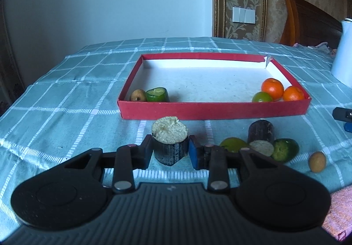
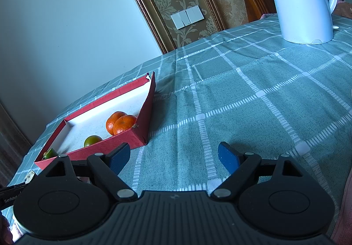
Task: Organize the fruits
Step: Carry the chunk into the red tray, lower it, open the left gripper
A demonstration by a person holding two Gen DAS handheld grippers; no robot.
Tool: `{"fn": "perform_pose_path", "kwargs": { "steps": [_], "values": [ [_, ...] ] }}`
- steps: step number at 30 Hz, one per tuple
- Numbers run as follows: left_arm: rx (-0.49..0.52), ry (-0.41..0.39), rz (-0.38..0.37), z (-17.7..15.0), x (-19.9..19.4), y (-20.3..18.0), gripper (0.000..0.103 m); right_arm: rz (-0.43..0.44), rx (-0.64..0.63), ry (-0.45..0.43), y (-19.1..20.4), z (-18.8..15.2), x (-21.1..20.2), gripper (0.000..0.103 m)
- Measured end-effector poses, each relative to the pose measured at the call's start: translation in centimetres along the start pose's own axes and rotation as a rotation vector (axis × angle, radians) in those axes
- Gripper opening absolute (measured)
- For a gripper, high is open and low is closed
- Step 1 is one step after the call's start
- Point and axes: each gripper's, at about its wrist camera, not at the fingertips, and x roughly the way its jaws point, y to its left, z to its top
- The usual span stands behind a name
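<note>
While the left gripper (image 1: 170, 149) clamps its jaws on a short dark-skinned sugarcane piece (image 1: 170, 141), that piece stands upright with its pale cut end facing up, just in front of the near wall of the red tray (image 1: 211, 110). Whether it rests on the checked cloth of the desk (image 1: 66, 117) or is lifted just off it cannot be told.

Inside the tray, a small brown fruit (image 1: 138, 95) and a cut green fruit (image 1: 157, 94) lie side by side in the near left corner. In the near right corner two oranges (image 1: 272, 88) touch each other, with a green citrus (image 1: 262, 97) just beside them.

On the cloth to the right of the held piece lies a second sugarcane piece (image 1: 261, 135) on its side, flanked by a yellow-green fruit (image 1: 233, 145) and a green cut fruit (image 1: 285, 149). A small round tan fruit (image 1: 317, 161) sits apart, further right.

From the right wrist view, the right gripper (image 2: 173, 158) has its jaws spread wide with nothing between them, over bare cloth just right of the tray's corner. A white kettle (image 2: 303, 0) stands well beyond it at the far side of the desk.
</note>
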Motion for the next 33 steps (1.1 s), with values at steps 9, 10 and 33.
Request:
{"fn": "perform_pose_path", "kwargs": {
  "steps": [9,10,33],
  "values": [
    [0.017,-0.022,0.002,2.2,0.2,-0.2,0.031,0.001,0.001,0.0,0.0,0.0,0.0,0.087],
    [0.021,-0.027,0.002,2.6,0.3,-0.4,0.031,0.001,0.001,0.0,0.0,0.0,0.0,0.087],
    [0.052,0.012,0.022,6.2,8.4,-2.7,0.031,0.016,0.001,0.007,-0.1,0.1,0.2,0.091]
  ]
}}
